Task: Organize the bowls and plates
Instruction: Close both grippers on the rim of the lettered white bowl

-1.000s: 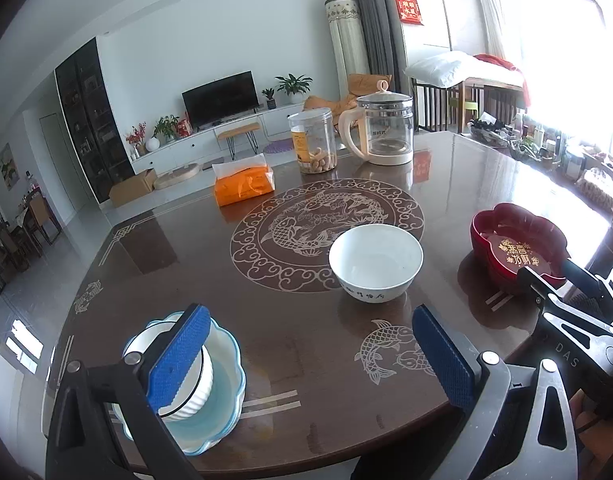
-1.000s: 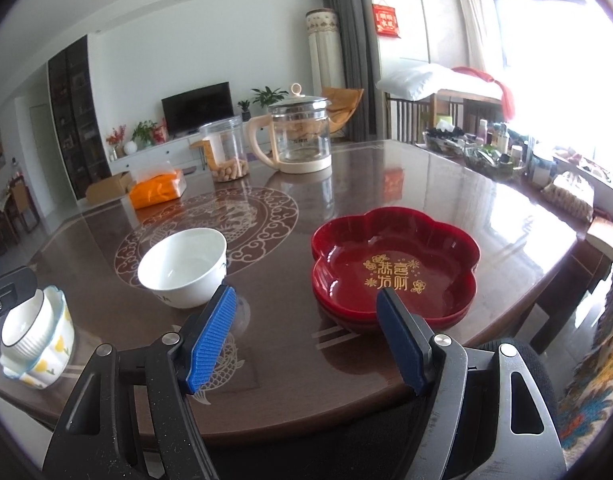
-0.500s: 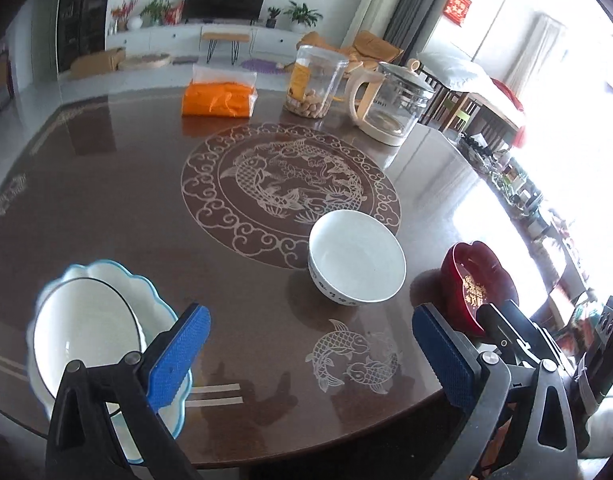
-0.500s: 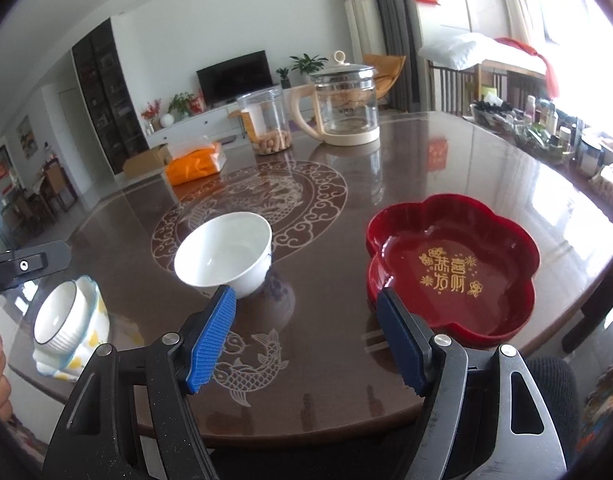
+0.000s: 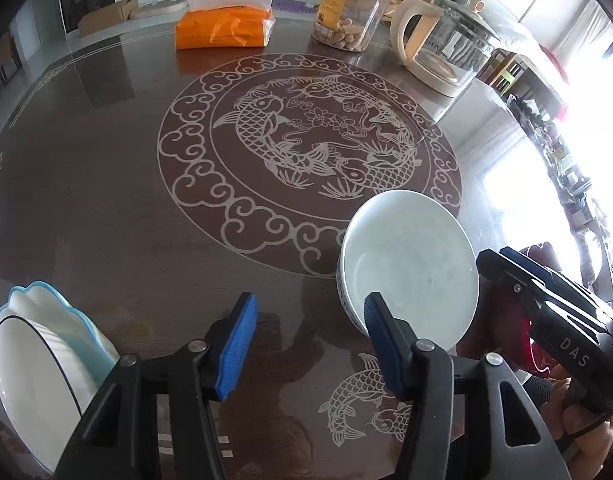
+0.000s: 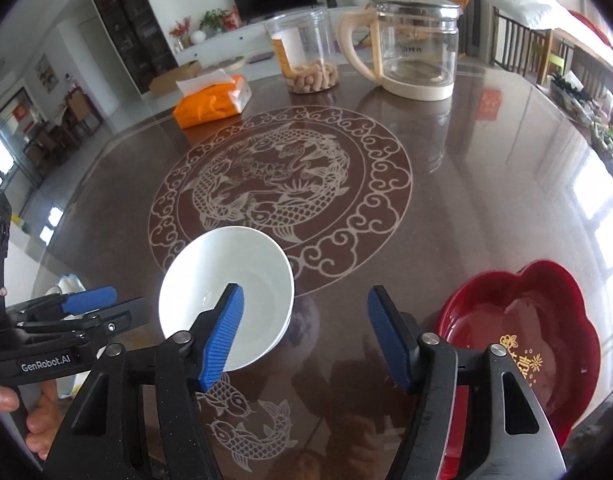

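Both the left tool (image 5: 306,344) and the right tool (image 6: 306,336) are held spread, nothing pinched; the white bowl (image 6: 226,296) is seen upright on the table (image 6: 466,208) between them, the red plate (image 6: 518,340) at right

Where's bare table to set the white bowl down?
Widest bare patch: the fish medallion, between the white bowl and tissue pack. Also bare: between the bowl and the blue-rimmed plate. Crowded: far edge, jar and kettle; red dish nearby.
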The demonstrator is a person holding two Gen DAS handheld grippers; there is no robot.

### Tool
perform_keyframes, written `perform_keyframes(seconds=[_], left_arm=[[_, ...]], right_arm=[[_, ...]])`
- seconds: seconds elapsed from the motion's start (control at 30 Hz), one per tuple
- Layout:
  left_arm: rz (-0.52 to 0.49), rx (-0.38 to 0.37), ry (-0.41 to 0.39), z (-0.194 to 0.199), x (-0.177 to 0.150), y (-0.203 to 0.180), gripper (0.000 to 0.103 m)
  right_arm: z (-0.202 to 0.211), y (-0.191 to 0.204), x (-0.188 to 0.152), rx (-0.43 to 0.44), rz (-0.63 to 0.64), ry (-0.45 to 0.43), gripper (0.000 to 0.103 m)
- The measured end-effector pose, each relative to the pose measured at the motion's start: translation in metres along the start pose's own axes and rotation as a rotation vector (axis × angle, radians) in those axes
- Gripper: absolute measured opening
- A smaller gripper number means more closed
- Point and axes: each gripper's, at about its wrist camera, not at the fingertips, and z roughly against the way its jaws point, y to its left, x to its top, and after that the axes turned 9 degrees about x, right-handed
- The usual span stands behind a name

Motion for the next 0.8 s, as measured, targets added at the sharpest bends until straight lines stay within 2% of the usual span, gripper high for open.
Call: perform_keyframes(seconds=[0.07, 0.17, 0.23, 0.3, 0.33, 0.4, 0.47, 0.6, 0.8], left_arm=[[0.006, -0.007, 0.007, -0.006, 0.002, -0.001, 0.048], [-0.001, 0.001, 0.011, -0.013, 0.004, -0.005, 0.047], [0.004, -0.019, 0.015, -0.016, 0.004, -0.006, 0.04], [0.01, -0.056, 0.017, -0.018, 0.005, -0.006, 0.03], [0.012, -0.071, 0.016, -0.018, 0.006, -0.007, 0.022], [0.004, -0.098, 0.013, -0.02, 0.006, -0.012, 0.011], [0.007, -0.092, 0.004, -0.018, 0.006, -0.012, 0.011], [0.021, -0.137, -0.03, -0.002, 0.005, -0.007, 0.011], [0.028, -0.13, -0.111, 0.045, 0.001, 0.003, 0.011]], right_arm=[[-0.014, -0.003, 0.001, 0.007, -0.013, 0.041, 0.041], [-0.027, -0.005, 0.002, 0.021, -0.011, 0.069, 0.041], [-0.035, -0.005, 0.002, 0.017, -0.01, 0.085, 0.04], [-0.04, -0.009, 0.002, 0.031, -0.032, 0.105, 0.022], [-0.042, -0.011, 0.003, 0.055, -0.05, 0.109, 0.021], [-0.042, -0.008, 0.003, 0.068, -0.049, 0.115, 0.012], [-0.042, -0.004, 0.003, 0.065, -0.05, 0.12, 0.01], [-0.032, -0.005, 0.001, 0.098, -0.08, 0.099, 0.01], [0.0, 0.019, 0.006, 0.115, -0.055, 0.052, 0.01]])
